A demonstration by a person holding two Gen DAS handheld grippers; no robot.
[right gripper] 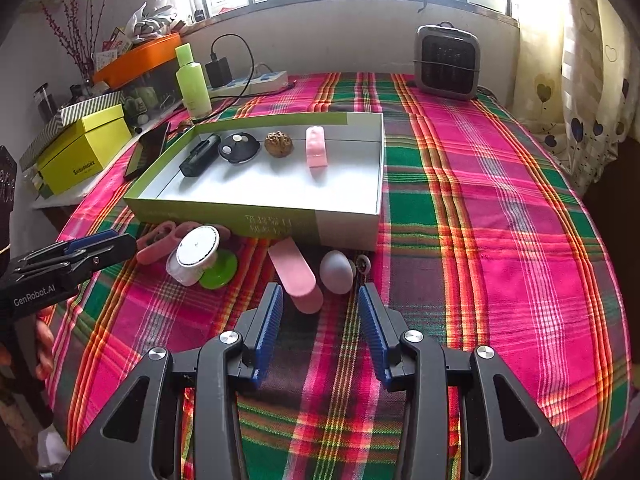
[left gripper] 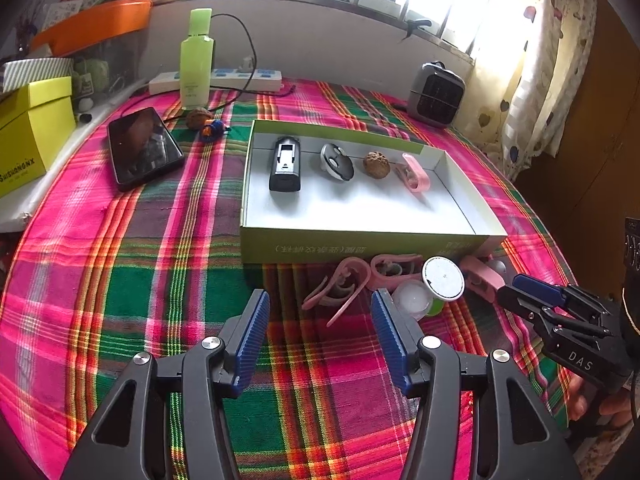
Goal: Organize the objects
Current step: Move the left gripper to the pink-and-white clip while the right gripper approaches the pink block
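A shallow green-and-white box [left gripper: 360, 240] [right gripper: 344, 232] holds a black device [left gripper: 285, 165], a round black-and-white disc [left gripper: 337, 161], a walnut [left gripper: 376, 164] and a pink clip [left gripper: 416, 172]. In front of the box lie pink clips [left gripper: 340, 292] [right gripper: 298, 276], a white round lid [left gripper: 443, 278] [right gripper: 198, 246] over a green-lidded jar [right gripper: 218, 274], and a grey egg shape [right gripper: 337, 271]. My left gripper [left gripper: 320, 336] is open and empty, just short of the clips. My right gripper [right gripper: 320, 324] is open and empty, just short of the pink clip and egg.
A phone [left gripper: 144, 148], a walnut [left gripper: 199, 114] and a small blue toy [left gripper: 213, 129] lie left of the box. A green bottle [left gripper: 196, 64], power strip [left gripper: 240, 78], yellow box [left gripper: 32, 140] and small heater [right gripper: 447, 62] stand at the back. A plaid cloth [right gripper: 500, 240] covers the table.
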